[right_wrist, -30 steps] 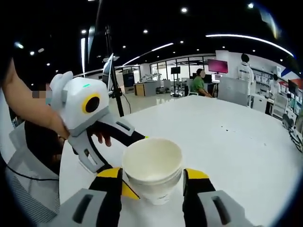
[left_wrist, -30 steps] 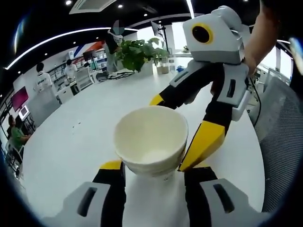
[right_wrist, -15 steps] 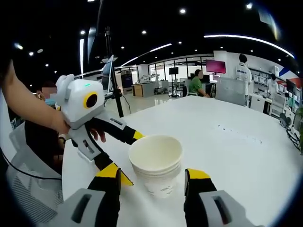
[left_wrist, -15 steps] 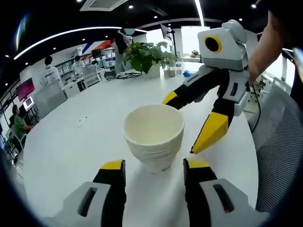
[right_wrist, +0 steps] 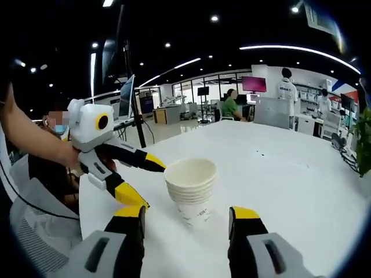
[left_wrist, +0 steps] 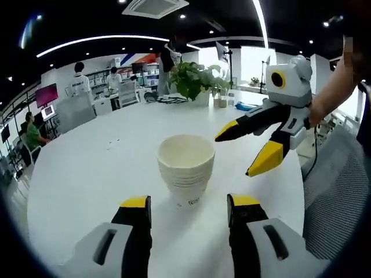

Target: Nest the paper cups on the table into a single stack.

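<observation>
Standing upright on the white table (left_wrist: 81,174), the cup stack (left_wrist: 185,168) sits btwn both grippers, touching neither. Left gripper (left_wrist: 188,211) and right gripper (right_wrist: 186,217) are both spread wide w/ nothing held. A careless bump could tip the stack over.
</observation>
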Available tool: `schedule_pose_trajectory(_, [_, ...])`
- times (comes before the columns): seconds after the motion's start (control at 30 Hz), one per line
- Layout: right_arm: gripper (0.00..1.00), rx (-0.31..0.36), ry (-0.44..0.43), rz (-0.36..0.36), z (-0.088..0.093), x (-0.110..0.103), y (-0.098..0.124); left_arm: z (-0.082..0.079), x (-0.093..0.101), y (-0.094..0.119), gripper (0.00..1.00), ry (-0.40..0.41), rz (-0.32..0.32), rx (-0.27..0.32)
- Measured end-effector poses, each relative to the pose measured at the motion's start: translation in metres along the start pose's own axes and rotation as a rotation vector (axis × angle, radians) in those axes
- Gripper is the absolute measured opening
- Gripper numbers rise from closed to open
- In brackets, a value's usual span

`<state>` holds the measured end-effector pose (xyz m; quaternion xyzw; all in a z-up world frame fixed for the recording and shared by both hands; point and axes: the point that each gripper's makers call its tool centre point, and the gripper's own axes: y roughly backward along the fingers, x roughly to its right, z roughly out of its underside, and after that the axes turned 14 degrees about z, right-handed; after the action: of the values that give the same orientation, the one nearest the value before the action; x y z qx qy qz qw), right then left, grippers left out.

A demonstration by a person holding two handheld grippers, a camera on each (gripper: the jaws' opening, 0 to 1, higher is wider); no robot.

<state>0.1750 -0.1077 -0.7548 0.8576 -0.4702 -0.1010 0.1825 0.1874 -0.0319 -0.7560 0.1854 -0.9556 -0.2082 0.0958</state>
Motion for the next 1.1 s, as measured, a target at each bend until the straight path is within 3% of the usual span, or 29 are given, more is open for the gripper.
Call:
schedule_pose_trajectory(0.43, [0.65,0.028,0.002,0.058,0.011,0.007,0.037,0.008,0.028,0.032,0.57,0.047,-0.055,0.073])
schedule_pose_trajectory(0.67, [0.71,0.042,0.019,0.092,0.015,0.007,0.058,0.016,0.038,0.048,0.65,0.077,-0.094,0.095])
schedule_pose_trajectory(1.1, [0.82,0.044,0.005,0.122,0.03,0.017,0.077,0.011,0.051,0.064,0.78,0.068,-0.175,0.144])
